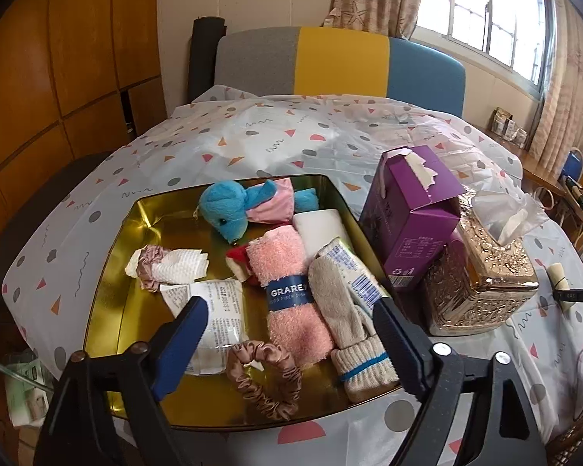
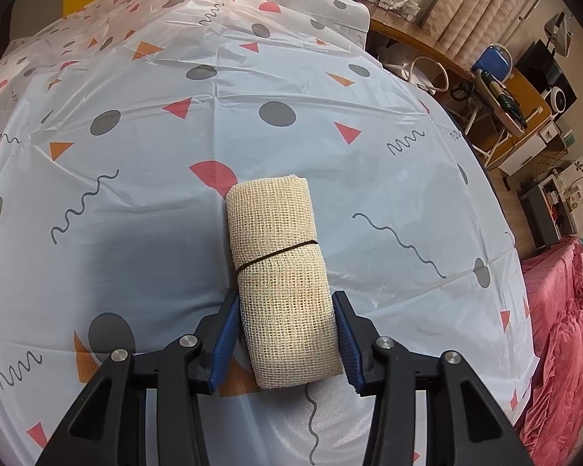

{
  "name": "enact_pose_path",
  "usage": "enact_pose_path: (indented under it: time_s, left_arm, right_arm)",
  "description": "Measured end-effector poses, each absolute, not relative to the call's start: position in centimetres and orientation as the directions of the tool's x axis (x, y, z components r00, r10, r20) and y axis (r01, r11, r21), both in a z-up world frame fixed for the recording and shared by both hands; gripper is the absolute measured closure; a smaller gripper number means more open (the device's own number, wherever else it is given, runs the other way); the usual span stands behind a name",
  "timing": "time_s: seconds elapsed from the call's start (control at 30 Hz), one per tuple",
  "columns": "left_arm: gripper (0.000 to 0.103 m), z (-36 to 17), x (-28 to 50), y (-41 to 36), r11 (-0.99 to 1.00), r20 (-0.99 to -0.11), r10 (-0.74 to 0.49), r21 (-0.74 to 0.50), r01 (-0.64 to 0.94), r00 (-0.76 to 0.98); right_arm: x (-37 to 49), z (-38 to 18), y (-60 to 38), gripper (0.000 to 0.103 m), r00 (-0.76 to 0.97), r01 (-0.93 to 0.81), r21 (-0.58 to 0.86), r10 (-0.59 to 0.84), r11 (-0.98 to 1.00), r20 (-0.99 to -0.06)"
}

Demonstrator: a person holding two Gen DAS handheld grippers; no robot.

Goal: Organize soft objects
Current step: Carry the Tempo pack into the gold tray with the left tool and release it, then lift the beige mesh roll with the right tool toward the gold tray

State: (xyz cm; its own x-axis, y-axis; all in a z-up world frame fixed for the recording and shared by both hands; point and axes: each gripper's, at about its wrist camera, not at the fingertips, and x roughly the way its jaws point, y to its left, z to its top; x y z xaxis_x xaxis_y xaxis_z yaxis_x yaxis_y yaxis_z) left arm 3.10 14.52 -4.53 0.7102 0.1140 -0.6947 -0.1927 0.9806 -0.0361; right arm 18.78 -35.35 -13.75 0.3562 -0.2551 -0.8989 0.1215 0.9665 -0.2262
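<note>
Between the fingers of my right tool [image 2: 285, 334] lies the gauze roll [image 2: 281, 283] on the worktop [image 2: 136, 194]; both pads touch it, so I judge it gripped. Next I must lift it toward the gold tray [image 1: 109, 272], where my left tool [image 1: 291, 330] hovers open.

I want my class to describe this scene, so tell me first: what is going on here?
A person with a gripper in each hand is gathering soft things into a gold tray. The right gripper has its fingers on either side of a rolled mesh cloth lying on the patterned tablecloth; whether it is squeezing is unclear. The left gripper is open above the tray, which already holds a blue plush toy, a pink towel, a knit mitten and a scrunchie.
</note>
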Motion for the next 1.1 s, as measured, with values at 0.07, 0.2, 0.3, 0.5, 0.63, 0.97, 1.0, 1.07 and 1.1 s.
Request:
enact_pose_path:
  time_s: [0.07, 0.2, 0.3, 0.5, 0.63, 0.97, 1.0, 1.07, 1.1]
  left_arm:
    - [0.01, -4.7, 3.0, 14.7, 0.979, -0.696, 0.114, -0.042, -0.198, 0.709]
    - [0.003, -4.8, 2.7, 14.9, 0.977, -0.694, 0.128, -0.034, -0.21, 0.709]
    - [0.0, -4.7, 2.4, 15.0, 0.976, -0.684, 0.14, -0.029, -0.218, 0.716]
    - [0.0, -4.9, 2.2, 15.5, 0.967, -0.693, 0.181, -0.003, -0.254, 0.698]
    - [0.0, -4.9, 2.0, 15.7, 0.957, -0.686, 0.227, 0.025, -0.29, 0.691]
    - [0.0, -5.7, 1.8, 16.5, 0.957, -0.705, 0.204, -0.003, -0.29, 0.679]
    - [0.0, -5.9, 1.9, 16.6, 0.957, -0.718, 0.19, -0.017, -0.289, 0.669]
    - [0.0, -6.2, 2.0, 16.6, 0.958, -0.731, 0.183, -0.018, -0.288, 0.657]
    - [0.0, -6.2, 2.0, 16.5, 0.959, -0.727, 0.193, -0.001, -0.282, 0.659]
  right_arm:
    - [18.7, -13.8, -35.3, 0.057, 0.357, 0.123, -0.226, -0.256, 0.966, -0.898]
    - [18.6, -13.7, -35.3, 0.057, 0.36, 0.125, -0.225, -0.256, 0.966, -0.897]
    - [18.6, -13.8, -35.2, 0.057, 0.362, 0.121, -0.231, -0.259, 0.966, -0.895]
    - [18.6, -13.7, -35.4, 0.057, 0.358, 0.127, -0.225, -0.256, 0.966, -0.898]
    - [18.6, -13.7, -35.5, 0.057, 0.359, 0.128, -0.222, -0.254, 0.967, -0.898]
    - [18.6, -13.7, -35.1, 0.058, 0.368, 0.107, -0.246, -0.268, 0.963, -0.89]
    - [18.6, -13.7, -35.2, 0.058, 0.368, 0.108, -0.244, -0.266, 0.964, -0.891]
    - [18.6, -13.7, -35.2, 0.058, 0.37, 0.105, -0.246, -0.268, 0.963, -0.89]
    - [18.6, -13.7, -35.1, 0.058, 0.371, 0.103, -0.25, -0.27, 0.963, -0.888]
